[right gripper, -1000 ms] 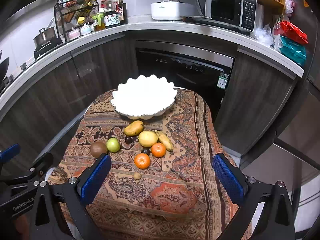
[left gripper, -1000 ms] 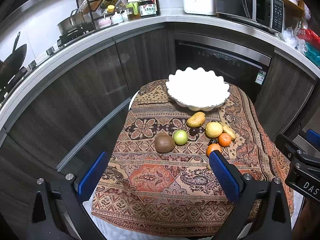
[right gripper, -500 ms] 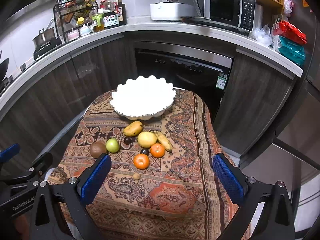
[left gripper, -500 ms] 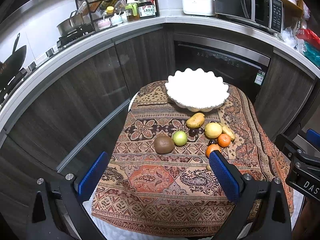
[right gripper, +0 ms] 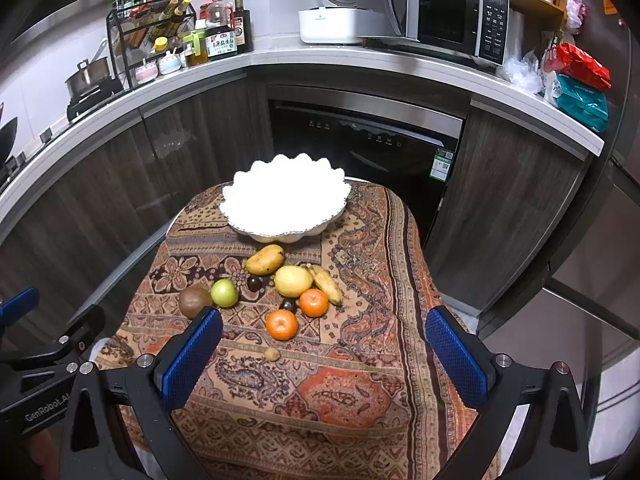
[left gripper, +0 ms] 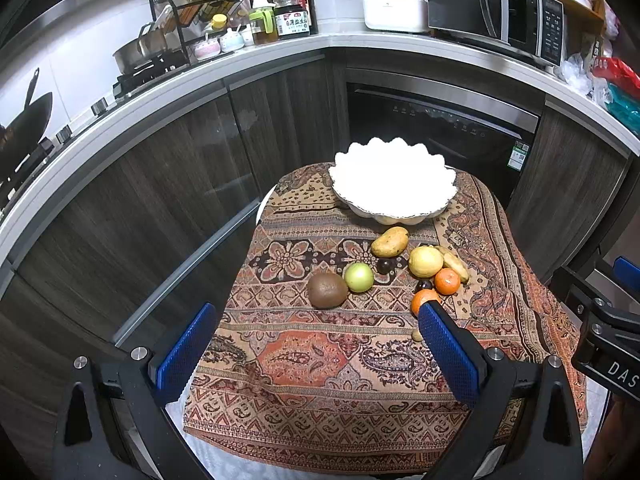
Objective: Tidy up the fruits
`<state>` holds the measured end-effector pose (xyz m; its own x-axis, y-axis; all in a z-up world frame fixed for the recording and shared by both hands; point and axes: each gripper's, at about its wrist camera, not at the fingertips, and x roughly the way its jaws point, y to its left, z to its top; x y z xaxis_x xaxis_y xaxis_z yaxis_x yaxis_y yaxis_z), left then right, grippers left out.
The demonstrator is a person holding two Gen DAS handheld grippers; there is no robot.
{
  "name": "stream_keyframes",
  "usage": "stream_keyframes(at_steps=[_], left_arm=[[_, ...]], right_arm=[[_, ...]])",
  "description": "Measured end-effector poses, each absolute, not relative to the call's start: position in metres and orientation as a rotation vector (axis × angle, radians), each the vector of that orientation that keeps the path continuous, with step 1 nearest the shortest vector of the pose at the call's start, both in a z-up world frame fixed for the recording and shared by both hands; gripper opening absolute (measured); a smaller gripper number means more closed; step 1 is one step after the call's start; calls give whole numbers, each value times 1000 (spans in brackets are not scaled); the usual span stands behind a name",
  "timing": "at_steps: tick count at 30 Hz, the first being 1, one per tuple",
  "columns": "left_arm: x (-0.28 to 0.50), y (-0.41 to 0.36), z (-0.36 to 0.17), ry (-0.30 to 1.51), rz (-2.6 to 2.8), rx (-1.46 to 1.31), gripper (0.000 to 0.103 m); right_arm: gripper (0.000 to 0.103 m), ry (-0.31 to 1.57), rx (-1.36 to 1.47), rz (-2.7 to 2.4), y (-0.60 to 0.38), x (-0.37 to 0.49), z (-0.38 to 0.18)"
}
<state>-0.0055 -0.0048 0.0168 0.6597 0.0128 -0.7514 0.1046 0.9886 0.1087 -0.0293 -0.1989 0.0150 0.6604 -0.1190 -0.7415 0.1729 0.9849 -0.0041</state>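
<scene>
A white scalloped bowl [left gripper: 394,188] [right gripper: 284,204] stands empty at the far end of a small table. In front of it lie a mango [right gripper: 265,259], a yellow round fruit [right gripper: 293,281], a banana [right gripper: 326,283], a green apple [right gripper: 224,293], a kiwi [right gripper: 194,301], two oranges [right gripper: 282,324] [right gripper: 313,302], two dark plums [right gripper: 253,283] and a small brown nut-like fruit [right gripper: 272,354]. My left gripper [left gripper: 312,344] is open and empty above the near left of the table. My right gripper [right gripper: 324,344] is open and empty above the near right.
The table wears a patterned paisley cloth [right gripper: 344,392] that hangs over its edges. Dark cabinets and a built-in oven [right gripper: 368,148] stand close behind. The counter holds a spice rack [right gripper: 152,36], a rice cooker [right gripper: 332,20] and a microwave [right gripper: 440,20].
Both grippers have drifted very slightly; the fruit and the bowl have not moved. Both grippers stay open.
</scene>
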Motion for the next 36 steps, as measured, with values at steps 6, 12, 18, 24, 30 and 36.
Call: stream_keyframes(at_steps=[6,12,18,24,30,36], left_arm=[[-6,-5,17,849,-51,146,103],[-6,-6,18,850,-52,147,103],[-5,-6,17,849,-52,147,103],[-6,-6,17,849,-52,147,103],[-6,-6,17,849,-53,147,103],[-6,-6,17,848,-53,147,103]], right_arm=[[103,832,68,-166,-199,-29,15],[103,834,70,-165,-201,-30,15],[103,834,70,-165,-200,-29,15],[103,835,69,-165,-200,-29,15],[103,835,69,-165,-200,-29,14],[103,835,70,-164,-199,-30,14]])
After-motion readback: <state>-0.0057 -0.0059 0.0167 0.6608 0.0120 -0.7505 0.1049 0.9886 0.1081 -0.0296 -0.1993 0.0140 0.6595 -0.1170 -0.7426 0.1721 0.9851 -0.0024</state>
